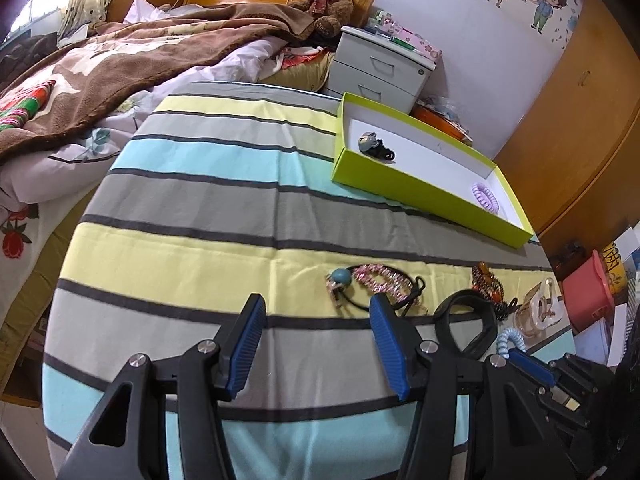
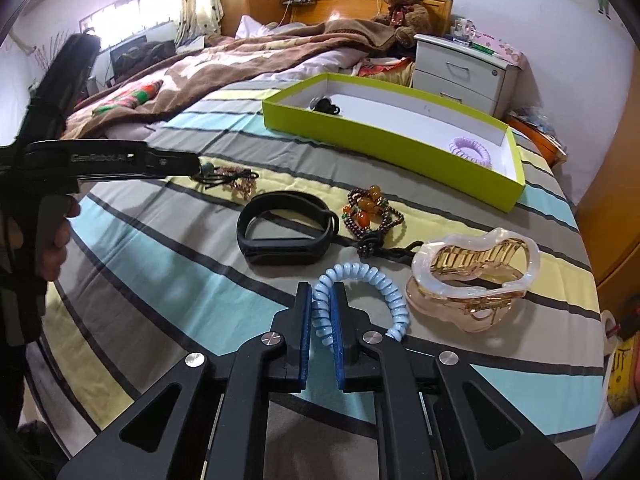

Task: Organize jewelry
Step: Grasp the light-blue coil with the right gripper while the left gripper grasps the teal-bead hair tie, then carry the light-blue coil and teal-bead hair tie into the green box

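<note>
My right gripper (image 2: 321, 294) is shut on a light blue spiral hair tie (image 2: 394, 300), which also shows in the left wrist view (image 1: 510, 338). My left gripper (image 1: 316, 306) is open and empty above the striped cloth, just short of a pink beaded bracelet with a teal bead (image 1: 380, 280). A green tray (image 2: 384, 150) holds a purple spiral tie (image 2: 470, 150) and a black hair tie (image 2: 326, 106). On the cloth lie a black wristband (image 2: 286, 232), an amber bead bracelet (image 2: 372, 214) and a clear claw clip (image 2: 472, 276).
The round table has a striped cloth (image 1: 200, 216). A bed with a brown blanket (image 1: 140, 52) lies behind it. A white nightstand (image 1: 380, 64) and a wooden wardrobe (image 1: 580, 120) stand at the right. The left gripper's arm (image 2: 100, 160) reaches in from the left in the right wrist view.
</note>
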The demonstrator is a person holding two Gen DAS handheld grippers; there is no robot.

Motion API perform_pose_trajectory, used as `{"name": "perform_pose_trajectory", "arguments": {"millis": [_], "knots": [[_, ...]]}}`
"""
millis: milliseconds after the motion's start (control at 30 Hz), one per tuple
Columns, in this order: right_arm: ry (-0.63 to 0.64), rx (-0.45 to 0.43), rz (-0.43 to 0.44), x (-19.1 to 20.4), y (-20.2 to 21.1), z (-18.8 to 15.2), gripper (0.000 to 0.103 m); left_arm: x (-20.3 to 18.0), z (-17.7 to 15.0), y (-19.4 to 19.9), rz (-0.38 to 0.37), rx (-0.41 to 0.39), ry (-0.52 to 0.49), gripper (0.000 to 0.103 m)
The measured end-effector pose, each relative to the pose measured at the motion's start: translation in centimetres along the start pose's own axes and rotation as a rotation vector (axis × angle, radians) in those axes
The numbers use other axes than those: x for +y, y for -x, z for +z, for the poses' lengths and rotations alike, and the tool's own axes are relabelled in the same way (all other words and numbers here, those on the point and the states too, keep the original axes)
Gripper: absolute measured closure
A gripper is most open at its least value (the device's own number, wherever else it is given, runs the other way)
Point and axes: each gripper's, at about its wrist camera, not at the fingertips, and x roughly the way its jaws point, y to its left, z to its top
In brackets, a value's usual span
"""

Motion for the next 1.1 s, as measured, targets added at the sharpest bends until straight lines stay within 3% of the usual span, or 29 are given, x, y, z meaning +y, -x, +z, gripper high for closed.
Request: {"name": "perform_pose_trajectory", "arguments": {"millis": [67, 200, 333, 500, 567, 767, 1100], "knots": [[-0.006, -0.008, 0.007, 0.0, 0.3, 0.0, 0.093, -0.2, 0.3, -0.4, -0.021, 0.002, 0.001, 0.047], [-0.008, -0.017, 0.014, 0.1, 0.6, 0.0, 0.093, -1.0, 0.6, -1.1, 0.044, 0.004, -0.02, 0.05], [-0.012, -0.023, 0.024, 0.0, 0.7, 0.2, 0.093, -1.1, 0.9, -1.5, 0.038, 0.011, -0.015, 0.059], [-0.013, -0.03, 0.03, 0.1, 0.7, 0.3, 0.093, -1.2, 1.2, -2.0, 0.055, 0.017, -0.031, 0.061], [-0.016, -0.032, 0.032, 0.0, 0.7, 0.3, 0.093, -1.4, 1.3, -2.2, 0.065, 0.022, -0.043, 0.07], [-0.018, -0.036, 0.034, -0.1, 0.9, 0.2, 0.093, -1.8, 1.3, -2.3, 0.081, 0.027, -0.062, 0.085], [-0.024, -0.053, 0.025, -0.1, 1.4, 0.2, 0.093, -1.6, 1.3, -1.5, 0.069, 0.009, -0.046, 0.086]]}}
